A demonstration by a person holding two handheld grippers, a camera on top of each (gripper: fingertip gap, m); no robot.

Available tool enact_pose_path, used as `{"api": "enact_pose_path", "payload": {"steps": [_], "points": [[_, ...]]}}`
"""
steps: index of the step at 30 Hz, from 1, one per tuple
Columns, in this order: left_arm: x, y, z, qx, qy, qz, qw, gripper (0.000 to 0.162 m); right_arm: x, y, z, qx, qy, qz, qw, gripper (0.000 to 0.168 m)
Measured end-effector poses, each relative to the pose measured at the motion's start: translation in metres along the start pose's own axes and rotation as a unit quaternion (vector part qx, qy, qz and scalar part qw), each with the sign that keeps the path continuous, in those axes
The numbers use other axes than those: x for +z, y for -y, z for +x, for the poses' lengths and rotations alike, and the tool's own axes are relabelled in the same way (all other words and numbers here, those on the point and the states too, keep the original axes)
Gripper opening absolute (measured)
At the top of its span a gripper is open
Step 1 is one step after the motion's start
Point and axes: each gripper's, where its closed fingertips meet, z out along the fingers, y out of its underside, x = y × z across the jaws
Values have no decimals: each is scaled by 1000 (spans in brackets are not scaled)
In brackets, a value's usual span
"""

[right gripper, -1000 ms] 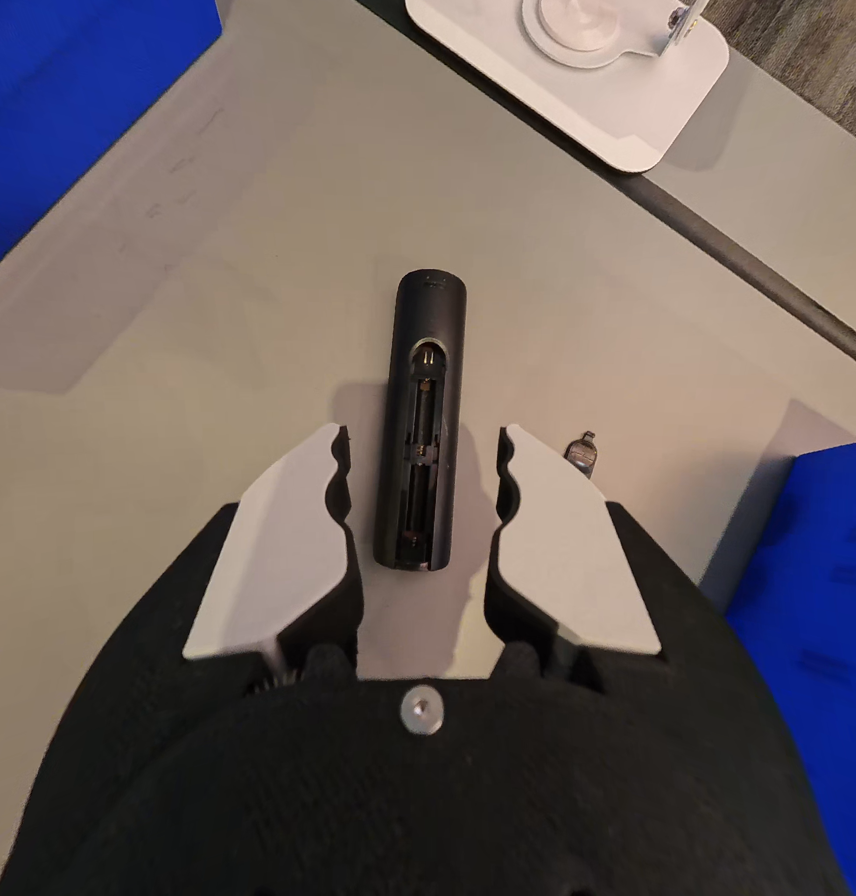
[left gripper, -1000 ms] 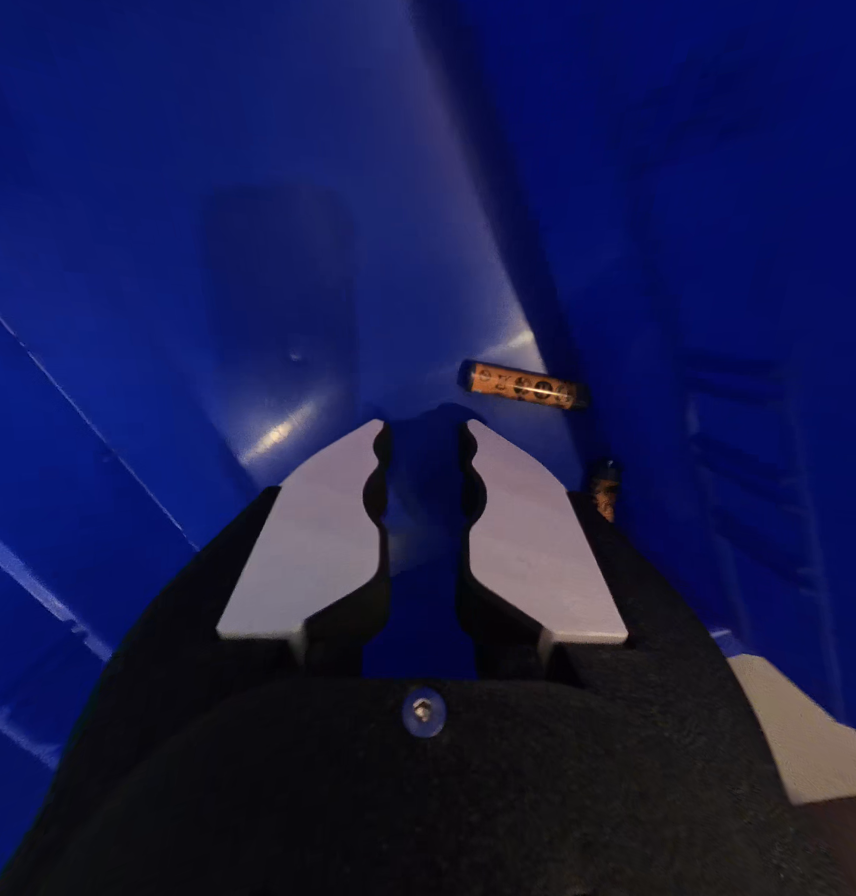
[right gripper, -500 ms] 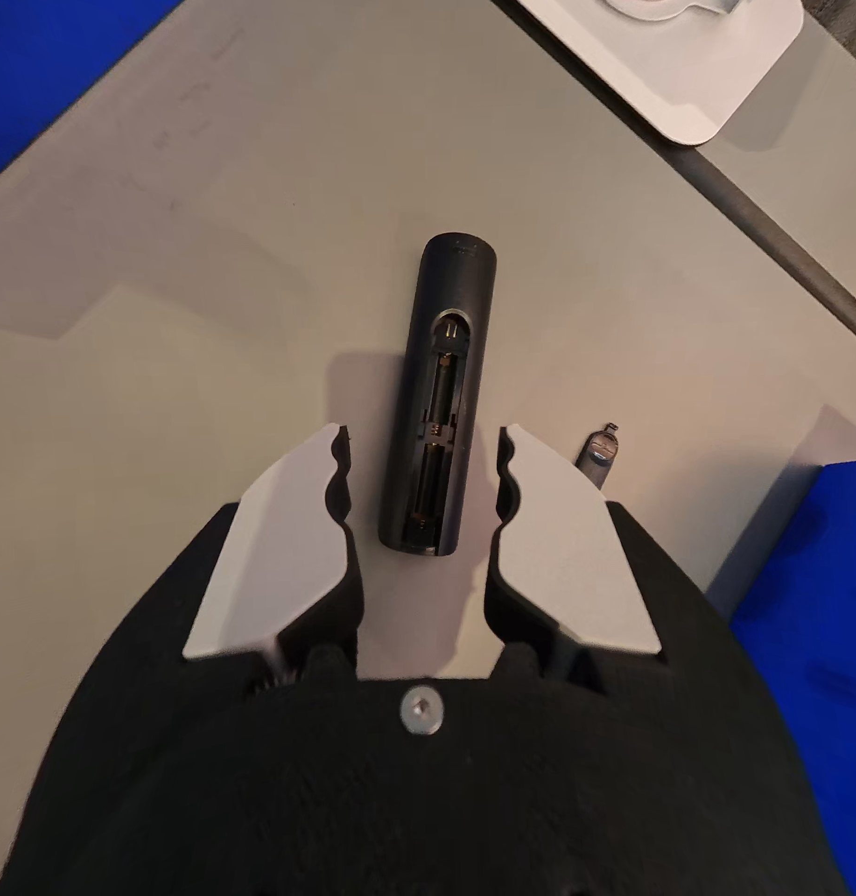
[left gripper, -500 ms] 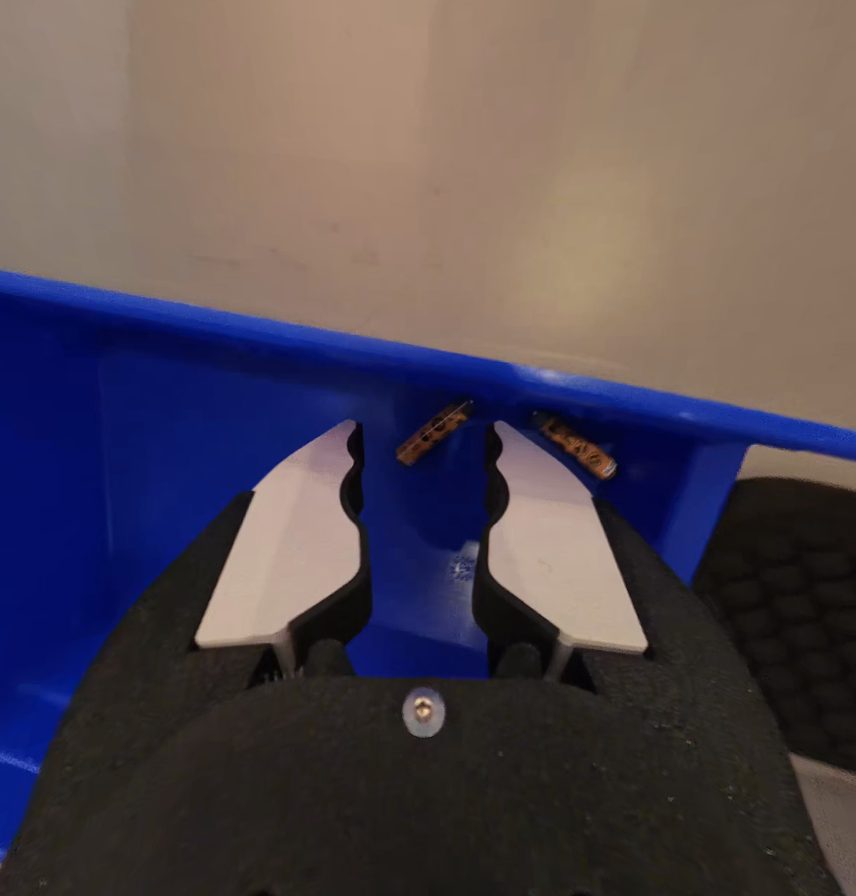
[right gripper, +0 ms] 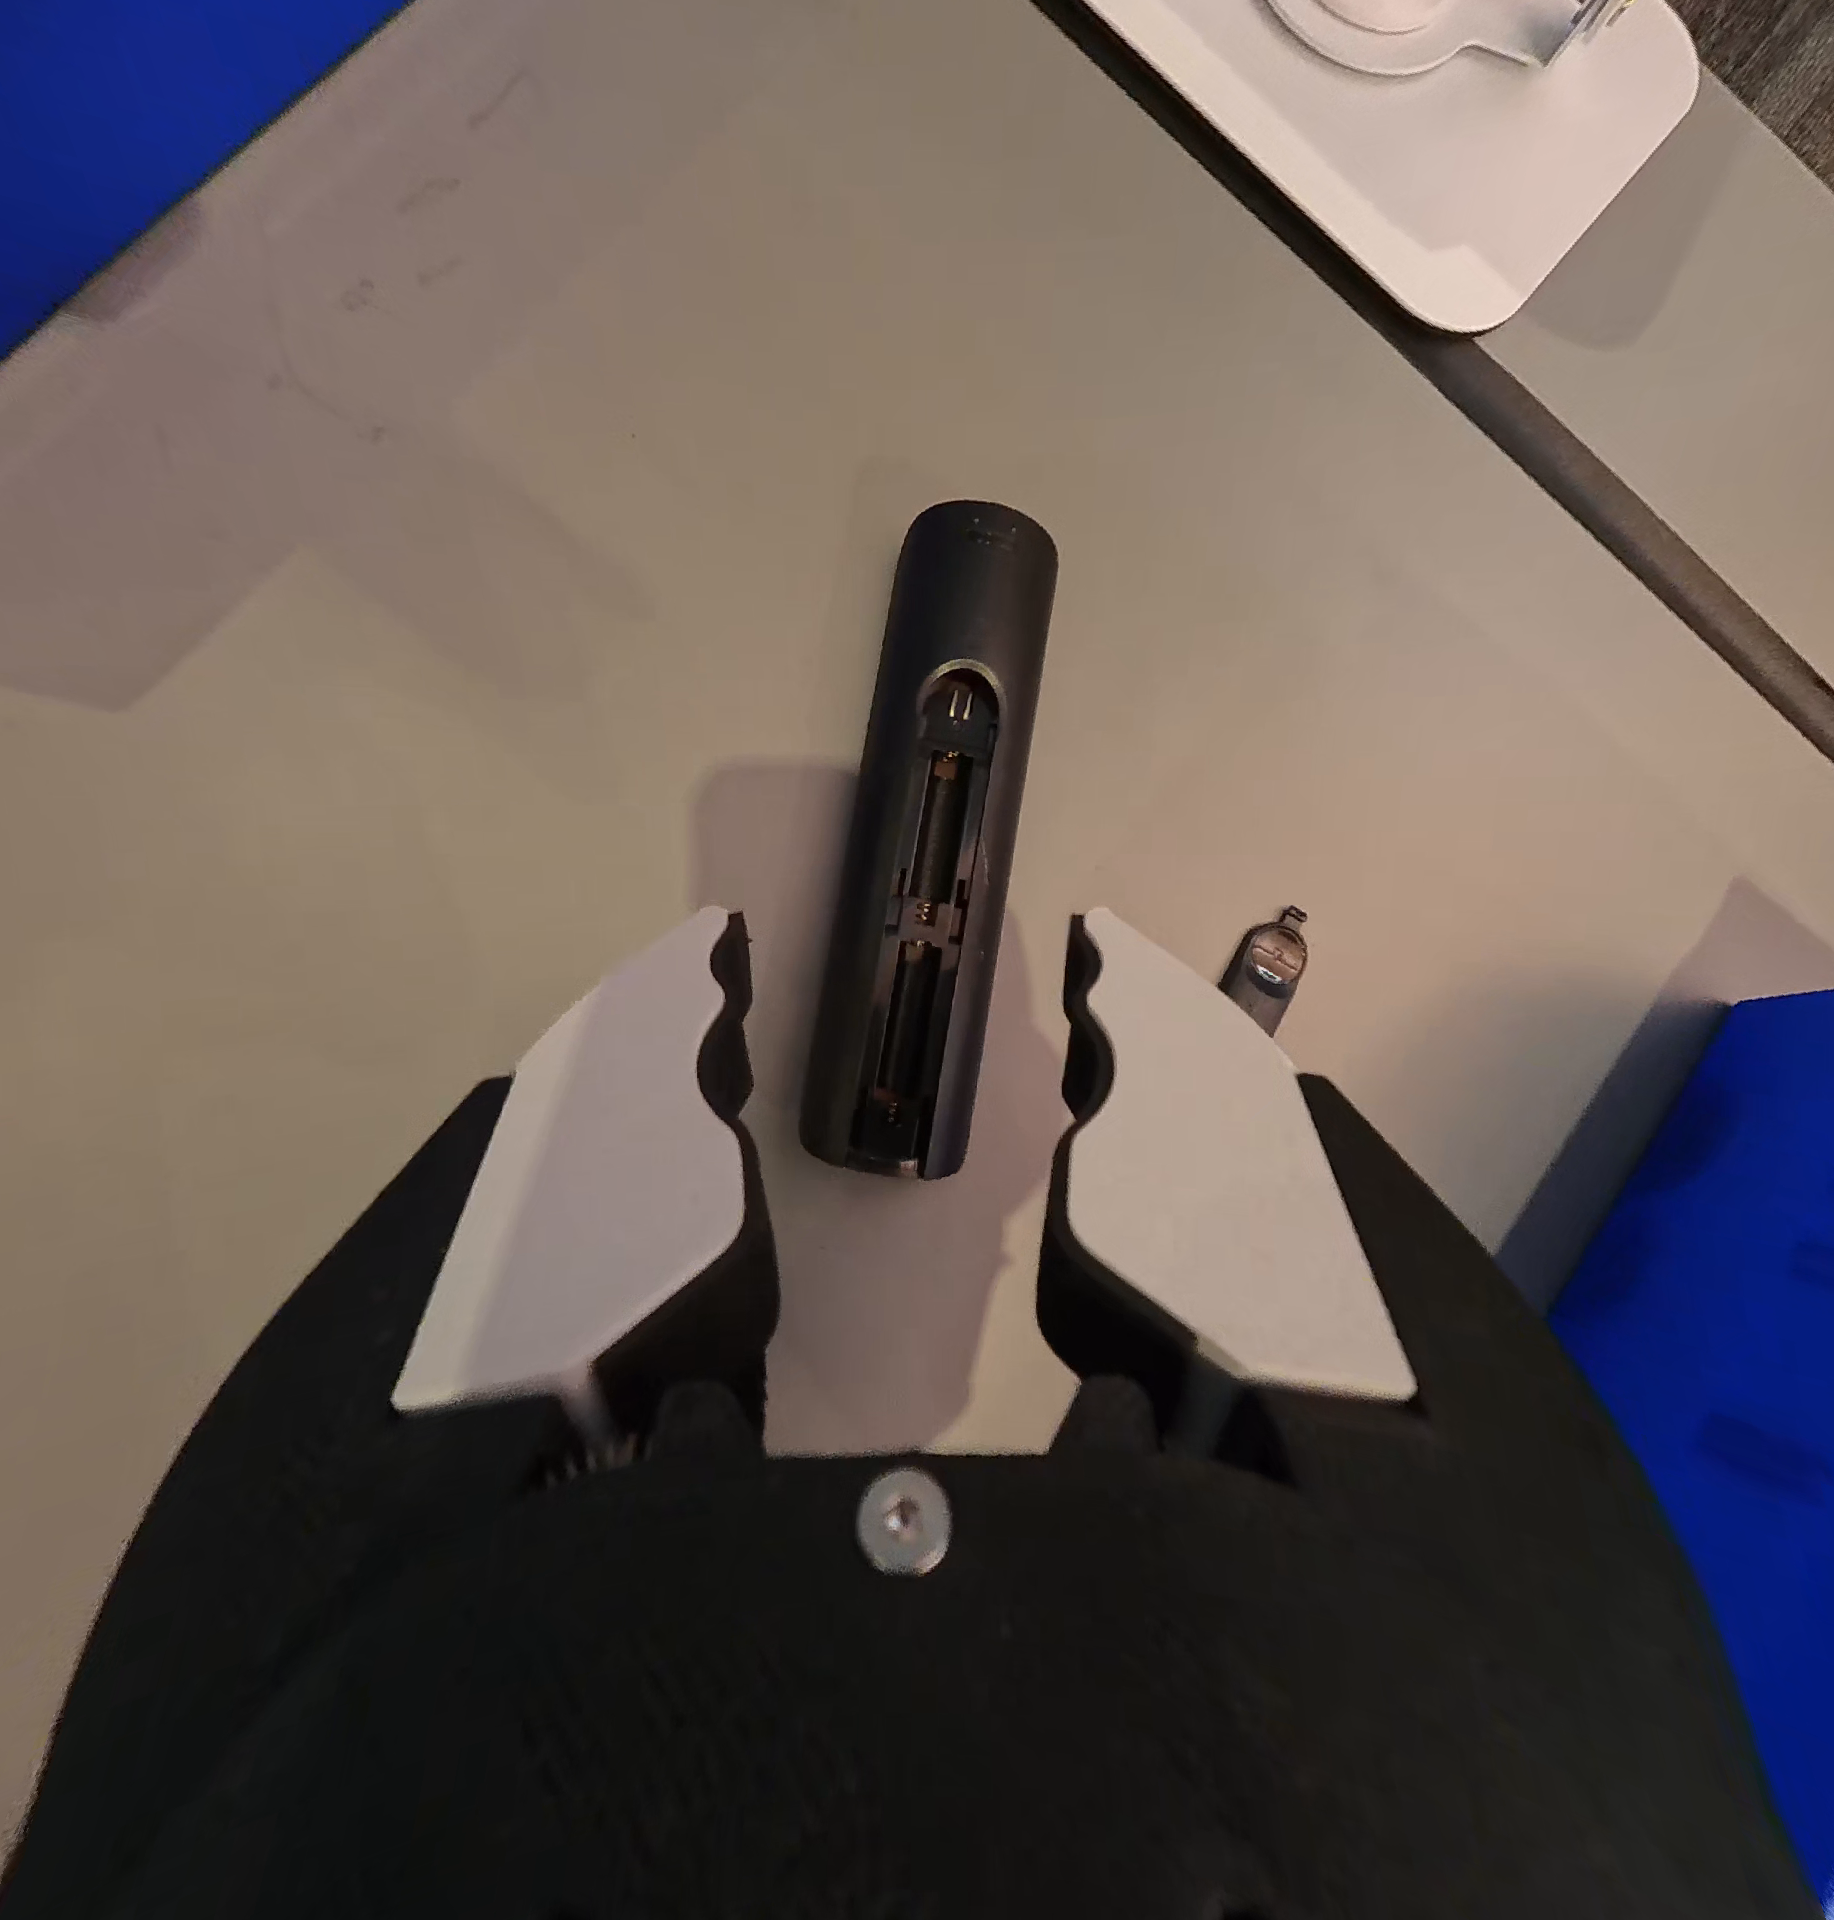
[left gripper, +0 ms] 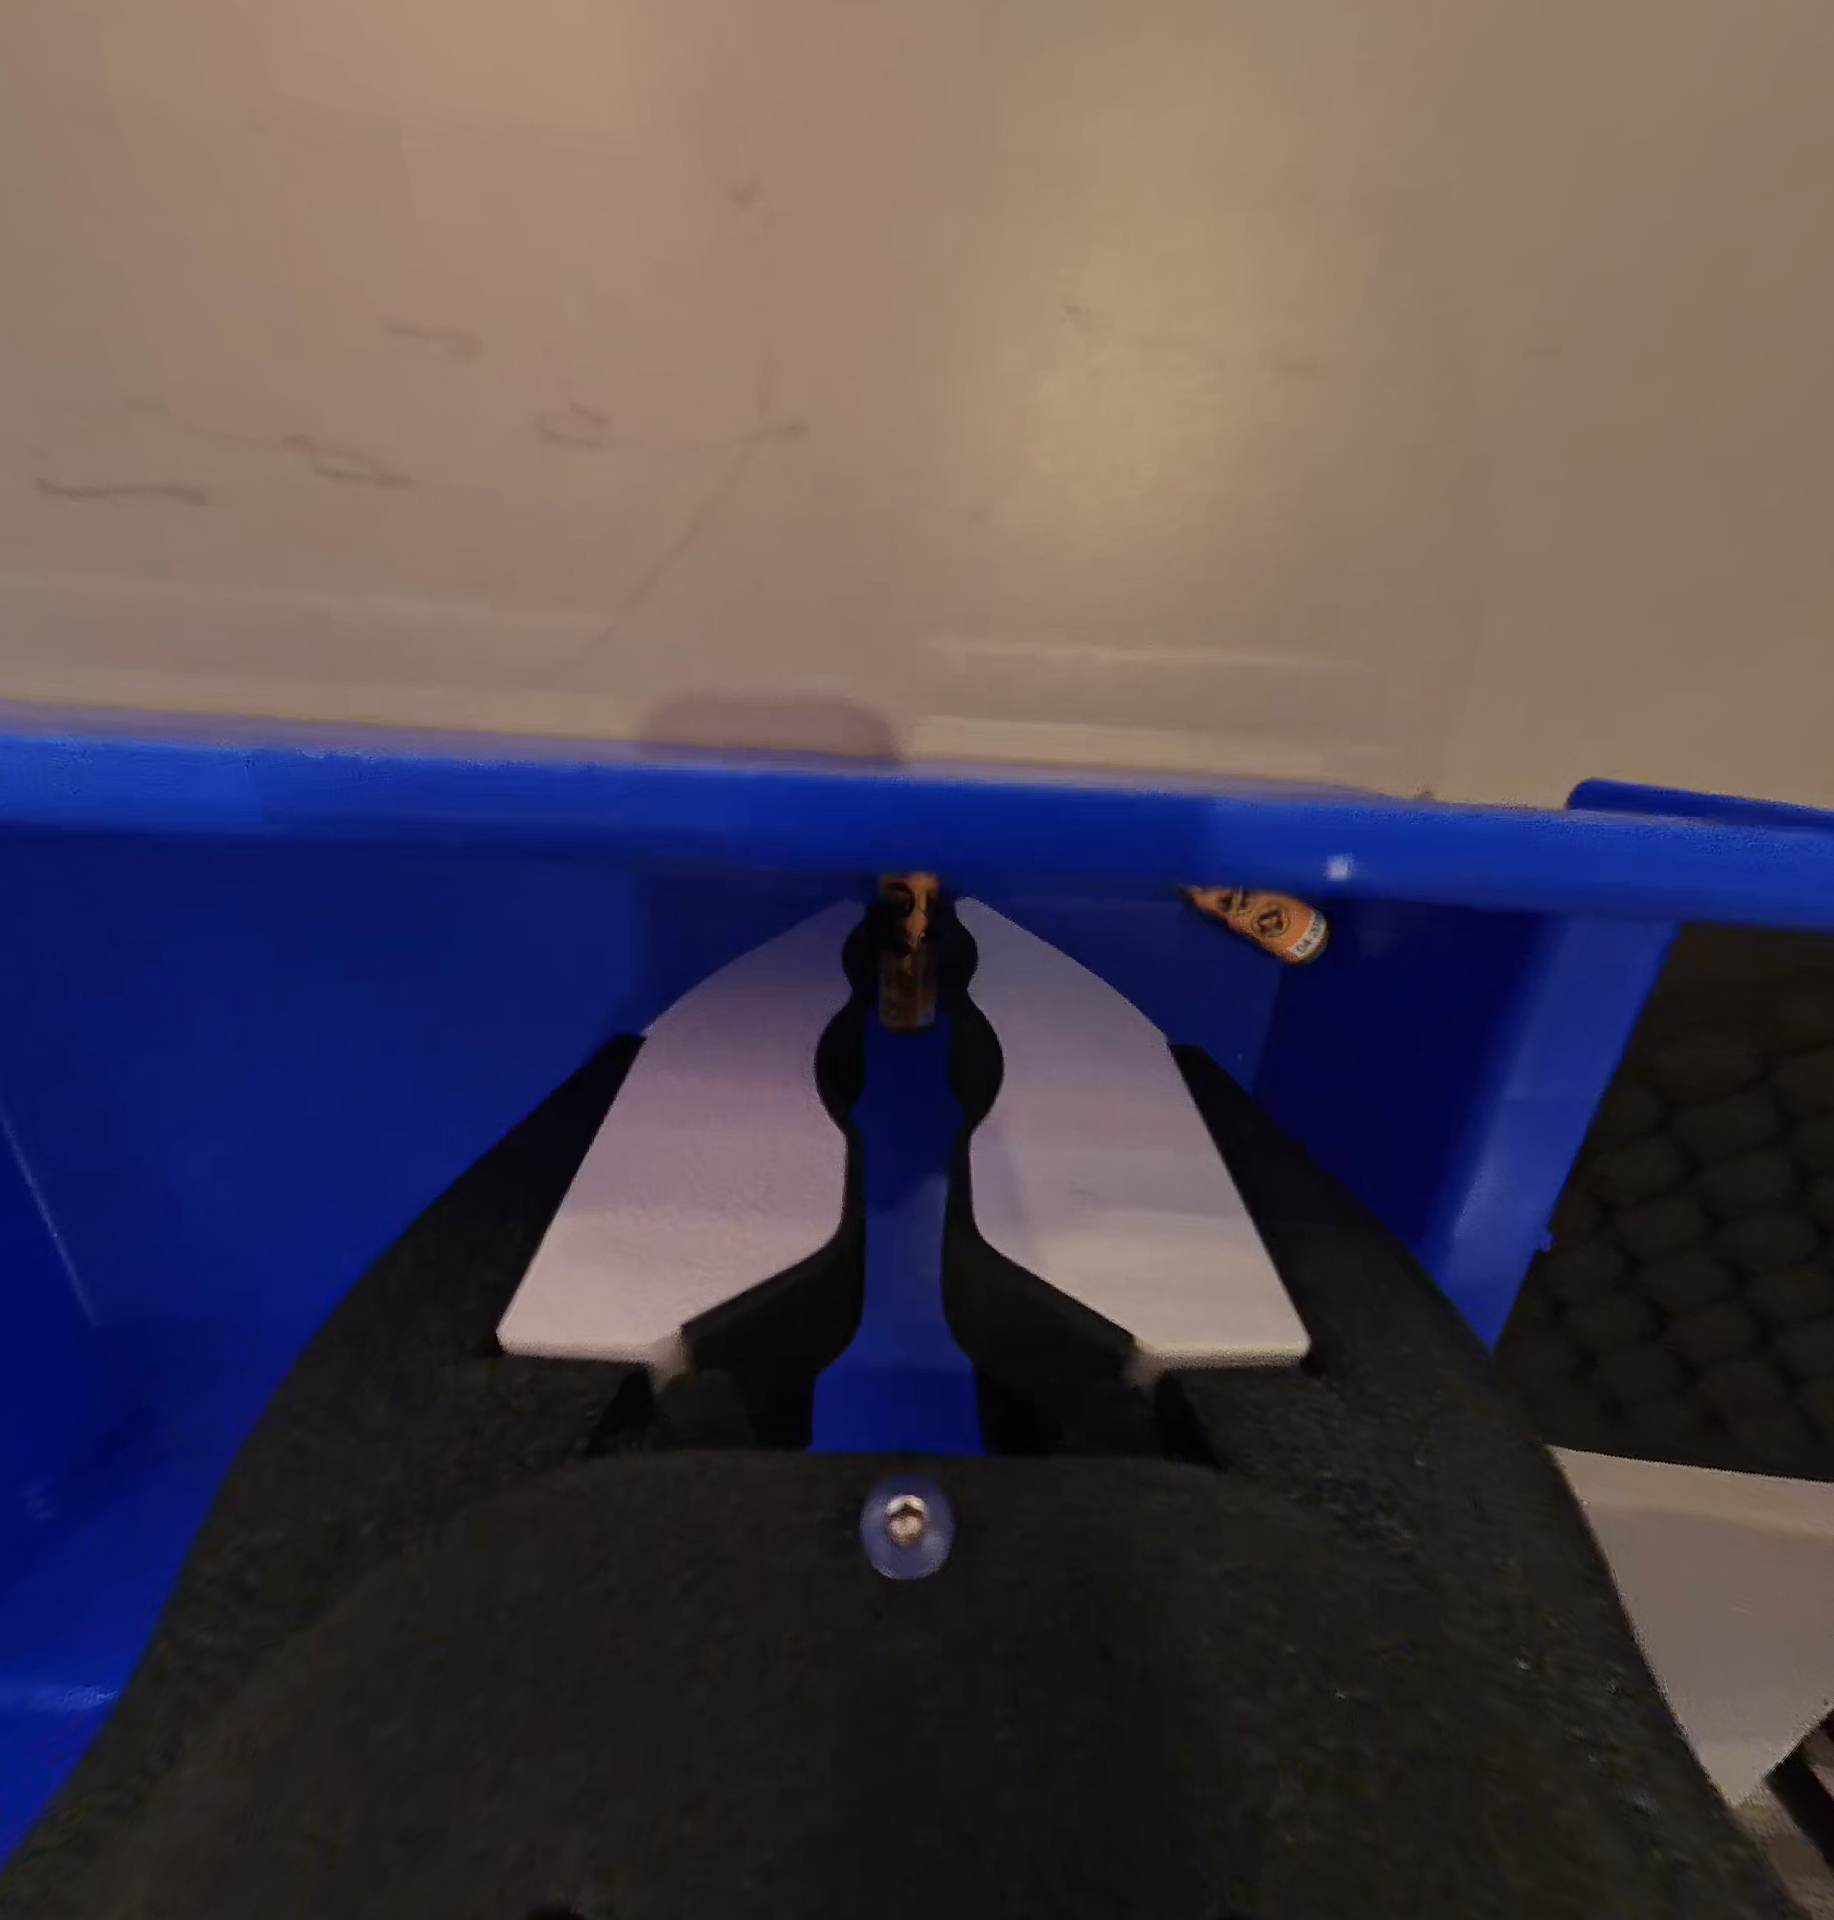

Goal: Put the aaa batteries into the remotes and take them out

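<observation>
While the right tool (right gripper: 908, 977) gapes over the remote (right gripper: 928, 852), the left tool (left gripper: 908, 961) pinches a battery (left gripper: 905, 987).

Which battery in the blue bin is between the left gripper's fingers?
The battery standing lengthwise between the left gripper tips, gripped. The other battery lies free to the right, under the blue bin rim.

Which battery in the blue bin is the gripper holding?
Find the blue bin and its far rim. The held battery is pinched upright between the left gripper fingers; the other battery lies loose to its right.
</observation>
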Motion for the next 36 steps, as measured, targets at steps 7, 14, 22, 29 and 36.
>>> {"api": "enact_pose_path", "payload": {"steps": [7, 14, 22, 29, 36], "points": [[-53, -20, -22, -91, 89, 40, 991, 10, -11, 1, 15, 25, -10, 25, 999, 59], [-168, 104, 5, -195, 94, 249, 944, 10, -35, 0, 43, 66, -33, 65, 995, 59], [-18, 184, 23, -225, 37, 82, 970, 10, -43, -7, 58, 89, -32, 88, 992, 58], [33, 193, 20, -267, 9, 65, 961, 10, -34, -19, 62, 89, -32, 64, 993, 58], [39, 197, 19, -273, 0, 75, 959, 10, -32, -21, 62, 97, -21, 66, 993, 58]]}}
